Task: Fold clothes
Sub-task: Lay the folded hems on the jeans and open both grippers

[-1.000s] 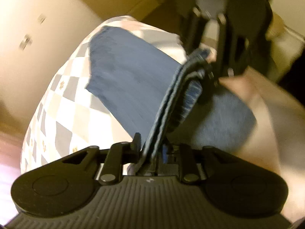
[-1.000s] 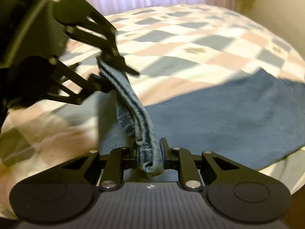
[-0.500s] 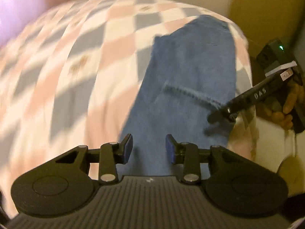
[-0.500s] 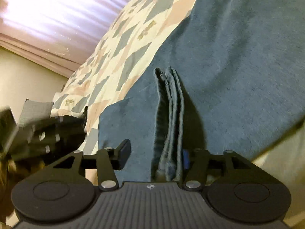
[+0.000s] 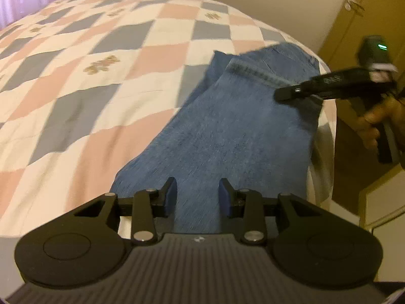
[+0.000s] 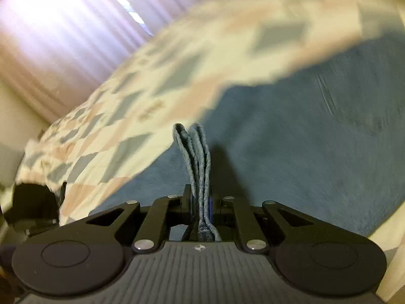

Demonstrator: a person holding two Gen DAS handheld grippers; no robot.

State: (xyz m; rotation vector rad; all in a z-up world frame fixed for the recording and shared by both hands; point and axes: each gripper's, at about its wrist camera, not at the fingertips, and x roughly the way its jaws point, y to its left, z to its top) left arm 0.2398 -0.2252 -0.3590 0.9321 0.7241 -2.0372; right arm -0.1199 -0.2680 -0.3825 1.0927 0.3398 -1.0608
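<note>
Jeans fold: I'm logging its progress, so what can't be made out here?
- Left wrist view: the jeans run under the open left gripper, so their near end is hidden; the right gripper is blurred.
- Right wrist view: motion blur smears the bedspread; the gripper body hides the denim below the clamped hem.

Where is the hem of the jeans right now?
The hem is clamped in the right hand-held gripper, above the jeans spread on the checkered bedspread.
</note>
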